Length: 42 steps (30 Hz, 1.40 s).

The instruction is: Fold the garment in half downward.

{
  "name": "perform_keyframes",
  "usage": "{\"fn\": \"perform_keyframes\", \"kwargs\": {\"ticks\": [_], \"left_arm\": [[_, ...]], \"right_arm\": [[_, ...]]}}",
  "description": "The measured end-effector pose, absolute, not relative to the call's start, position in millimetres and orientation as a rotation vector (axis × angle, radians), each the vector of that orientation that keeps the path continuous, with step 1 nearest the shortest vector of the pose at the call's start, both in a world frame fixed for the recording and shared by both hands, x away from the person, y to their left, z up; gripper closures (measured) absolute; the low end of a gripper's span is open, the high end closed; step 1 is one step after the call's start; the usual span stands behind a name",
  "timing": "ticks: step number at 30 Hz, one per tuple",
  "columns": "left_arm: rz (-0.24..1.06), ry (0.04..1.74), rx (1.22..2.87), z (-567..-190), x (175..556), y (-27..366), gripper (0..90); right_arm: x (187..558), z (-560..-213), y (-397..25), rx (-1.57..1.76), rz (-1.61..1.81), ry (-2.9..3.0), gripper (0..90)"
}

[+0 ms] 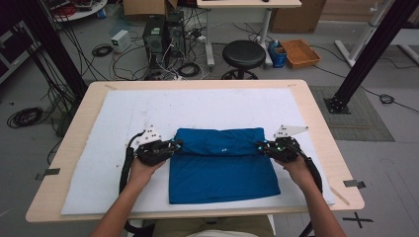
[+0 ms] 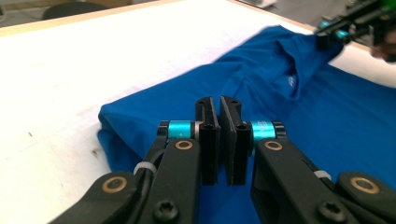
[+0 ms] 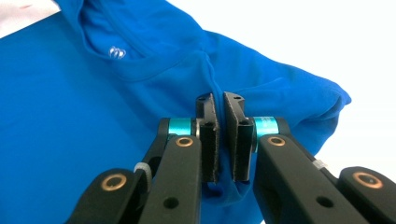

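Black stool (image 1: 243,55) on cable-strewn grey floor (image 1: 29,148).

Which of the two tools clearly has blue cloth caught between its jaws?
The right tool, at the blue shirt's right edge: a fold of cloth sits pinched between its jaws. The left tool is shut too, but no cloth shows clearly in its gap.

A light wooden worktop (image 1: 79,133) is carrying a white mat (image 1: 123,113) covering most of its surface. A folded blue garment (image 1: 222,168) is lying flat on the mat, near the front edge.

Black two-jaw left gripper (image 2: 219,105) with cyan collars, brass rivets, white zip tie.
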<state>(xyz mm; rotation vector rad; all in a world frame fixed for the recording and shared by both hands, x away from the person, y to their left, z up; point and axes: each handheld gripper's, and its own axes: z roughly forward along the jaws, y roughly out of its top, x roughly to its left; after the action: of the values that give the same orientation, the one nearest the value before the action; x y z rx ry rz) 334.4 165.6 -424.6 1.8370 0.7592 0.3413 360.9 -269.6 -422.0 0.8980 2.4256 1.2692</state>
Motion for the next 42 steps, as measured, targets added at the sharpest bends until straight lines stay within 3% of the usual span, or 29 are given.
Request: {"fn": "perform_keyframes", "kwargs": {"ticks": [2,3,4,6,8,15,19,20,22,23,32,38,41,42], "left_arm": [[0.325,0.745,1.893,-431.1,322.4,167.4,85.7],[0.326,0.739,1.922,-434.6,317.0,168.4,85.1],[0.325,0.743,1.928,-436.5,313.3,169.6,81.9],[0.309,0.796,1.885,-433.1,314.0,171.4,64.5],[0.308,0.806,1.839,-426.5,318.4,169.9,61.4],[0.203,0.806,1.949,-432.6,339.9,129.8,51.0],[0.162,0.812,2.051,-442.5,346.1,108.7,51.5],[0.162,0.813,2.084,-443.8,345.9,105.4,56.5],[0.195,0.796,2.124,-445.2,343.7,100.9,77.7],[0.198,0.791,2.119,-443.9,342.8,101.5,82.6],[0.172,0.612,2.01,-422.5,313.2,121.8,84.9],[0.064,0.488,2.047,-430.8,284.0,131.2,78.5],[0.057,0.504,2.0,-428.7,274.8,140.2,58.8],[0.074,0.524,1.972,-426.2,272.9,144.3,57.5]], "right_arm": [[352.6,-422.2,-272.6,0.843,1.242,2.449,81.8],[348.9,-422.9,-274.5,0.858,1.228,2.472,72.7],[346.5,-423.5,-276.7,0.881,1.237,2.487,63.9],[343.6,-422.4,-280.4,0.925,1.293,2.48,58.7],[343.7,-418.8,-277.9,0.947,1.355,2.44,53.3],[352.8,-429.6,-229.2,0.884,1.254,2.566,55.6],[358.8,-439.3,-218.9,0.895,1.145,2.634,75.6],[358.5,-439.5,-219.6,0.874,1.145,2.635,82.1],[356.5,-437.3,-223.4,0.858,1.18,2.624,86.8],[355.2,-435.7,-225.8,0.852,1.202,2.614,87.2],[331.1,-424.2,-244.0,0.678,1.352,2.601,87.7],[304.6,-424.3,-249.9,0.547,1.376,2.678,87.2],[295.4,-427.1,-256.8,0.551,1.396,2.737,73.8],[293.0,-426.7,-260.6,0.566,1.424,2.739,72.5]]}}
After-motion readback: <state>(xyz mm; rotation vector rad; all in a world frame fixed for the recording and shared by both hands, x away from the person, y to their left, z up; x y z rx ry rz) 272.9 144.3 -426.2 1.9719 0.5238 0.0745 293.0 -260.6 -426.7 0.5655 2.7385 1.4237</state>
